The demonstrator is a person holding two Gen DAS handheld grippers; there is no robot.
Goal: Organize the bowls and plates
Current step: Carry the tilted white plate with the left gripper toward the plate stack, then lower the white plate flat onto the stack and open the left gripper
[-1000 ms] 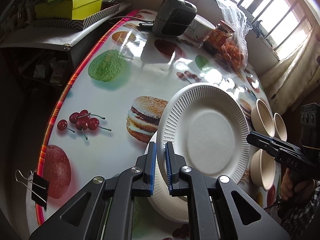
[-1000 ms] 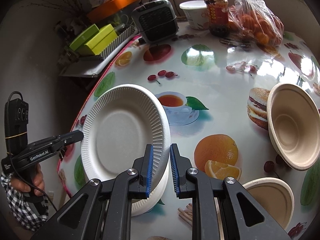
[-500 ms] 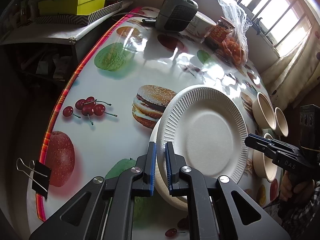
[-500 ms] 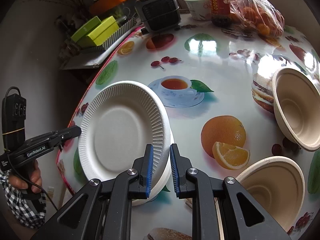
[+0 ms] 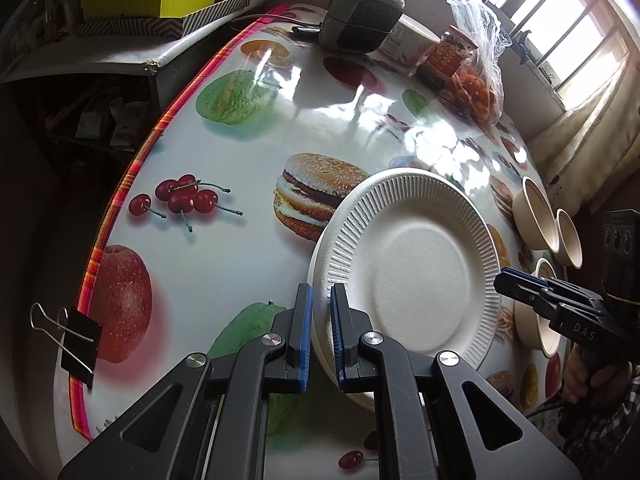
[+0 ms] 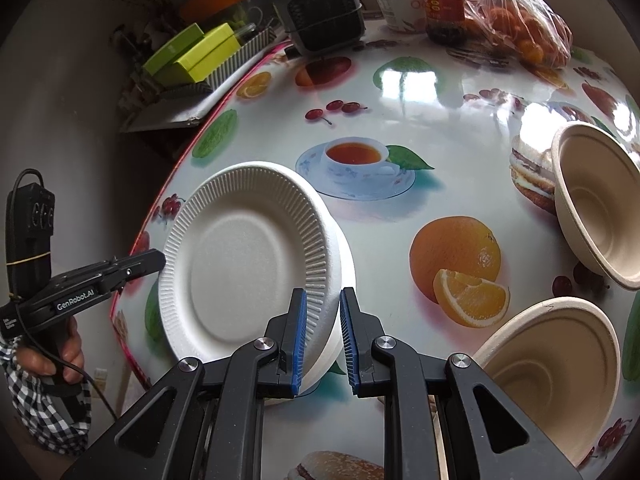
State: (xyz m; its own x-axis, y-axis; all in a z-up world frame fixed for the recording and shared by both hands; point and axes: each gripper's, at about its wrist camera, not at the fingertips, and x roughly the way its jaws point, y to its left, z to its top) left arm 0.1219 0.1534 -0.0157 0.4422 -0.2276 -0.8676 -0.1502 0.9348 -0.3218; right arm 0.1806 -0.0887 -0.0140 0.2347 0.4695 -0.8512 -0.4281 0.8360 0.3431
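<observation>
Both grippers were clamped on the same white paper plate (image 5: 416,268), one at each side of its ribbed rim. The left gripper (image 5: 320,332) had its blue pads pinched onto the near-left edge, and the right gripper (image 6: 323,336) was closed on the opposite edge — seen from the right wrist camera, the rim ran between its pads. The plate was tilted, just over a second white plate (image 6: 344,280) whose edge showed beneath it; whether the two touched could not be told. Both sat near the edge of a table (image 5: 240,128) covered in a glossy fruit-and-burger print. Three tan bowls stood further along — one (image 6: 596,204) tipped on its side, another (image 6: 552,364) nearer the right gripper. At the far end were a small dark heater (image 6: 320,12), a red-labelled jar (image 6: 440,0) and a bag of oranges (image 6: 516,20).
</observation>
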